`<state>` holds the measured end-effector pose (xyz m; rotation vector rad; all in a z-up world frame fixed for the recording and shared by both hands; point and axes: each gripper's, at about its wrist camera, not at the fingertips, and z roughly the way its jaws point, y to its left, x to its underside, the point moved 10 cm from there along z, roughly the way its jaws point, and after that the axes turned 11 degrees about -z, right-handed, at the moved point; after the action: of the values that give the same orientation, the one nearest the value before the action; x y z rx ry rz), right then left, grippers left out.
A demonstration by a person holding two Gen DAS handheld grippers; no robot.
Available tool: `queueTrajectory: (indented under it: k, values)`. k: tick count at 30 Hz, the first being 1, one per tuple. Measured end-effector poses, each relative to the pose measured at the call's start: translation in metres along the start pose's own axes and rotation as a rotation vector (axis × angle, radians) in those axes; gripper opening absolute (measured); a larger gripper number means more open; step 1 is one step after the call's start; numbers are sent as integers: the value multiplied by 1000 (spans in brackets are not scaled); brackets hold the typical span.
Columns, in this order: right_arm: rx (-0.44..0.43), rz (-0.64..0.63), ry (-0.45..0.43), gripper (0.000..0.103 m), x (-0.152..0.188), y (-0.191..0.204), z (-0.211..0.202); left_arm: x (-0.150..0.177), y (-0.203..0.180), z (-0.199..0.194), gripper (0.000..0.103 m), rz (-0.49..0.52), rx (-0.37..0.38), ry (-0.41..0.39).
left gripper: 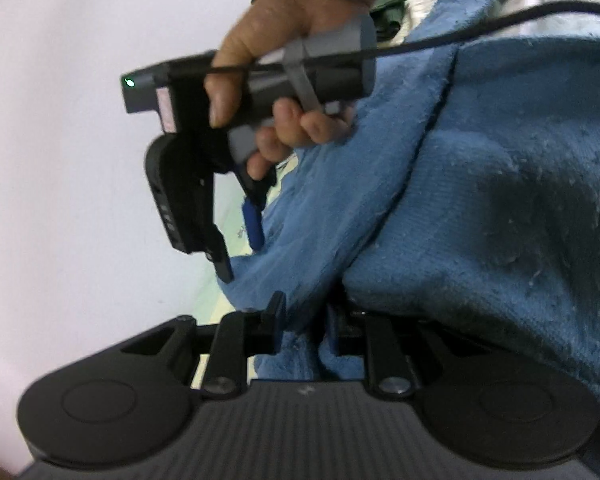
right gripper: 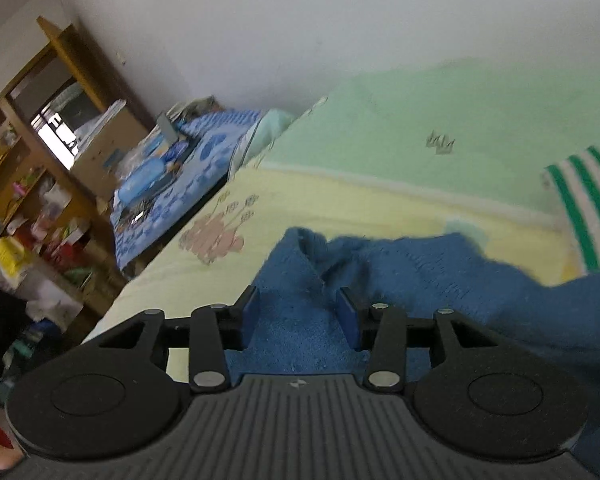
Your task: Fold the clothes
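A blue fleece garment (left gripper: 480, 184) hangs lifted in the left wrist view and fills its right side. My left gripper (left gripper: 304, 312) is shut on a bunched fold of it. The right gripper (left gripper: 242, 248), held by a hand, shows in the same view with its jaws parted beside the garment's edge. In the right wrist view the right gripper (right gripper: 300, 312) is open, and the blue garment (right gripper: 400, 272) lies between and beyond its fingers on the bed.
A yellow and green bedsheet (right gripper: 380, 152) covers the bed. A green-and-white striped garment (right gripper: 588, 208) lies at the right. A cluttered blue-covered table (right gripper: 168, 172) and wooden shelves (right gripper: 28, 184) stand at the left. A black cable (left gripper: 500, 24) crosses above.
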<state>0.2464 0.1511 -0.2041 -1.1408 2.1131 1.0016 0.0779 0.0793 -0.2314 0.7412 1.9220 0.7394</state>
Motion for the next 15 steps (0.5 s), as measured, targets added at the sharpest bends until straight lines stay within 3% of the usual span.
queueTrajectory:
  k: [2, 3, 4, 5, 10, 12, 13, 14, 15]
  values:
    - [-23, 10, 17, 44, 6, 1, 0, -1, 1, 1, 19, -8, 0, -1]
    - [-20, 7, 15, 36, 7, 0, -4, -1, 2, 1, 20, -15, 1, -1]
    - [-15, 3, 13, 3, 9, 0, -7, -2, 3, 1, 23, -22, 1, 0]
    - [-8, 3, -10, 0, 7, 0, -13, -4, 5, 2, 23, -31, 3, 1]
    - [32, 45, -130, 1, 1, -12, -42, -14, 11, 3, 24, -61, 18, -10]
    - [31, 52, -107, 17, 2, -17, -37, -12, 11, 5, 25, -54, 14, -11]
    - [11, 58, -73, 38, 5, -18, -30, -11, 11, 5, 27, -50, 11, -10]
    - [-1, 40, -36, 44, 8, -15, -25, -11, 11, 6, 28, -49, 10, -8]
    - [-13, 20, 0, 43, 12, -12, -20, -10, 9, 5, 30, -52, 11, -4]
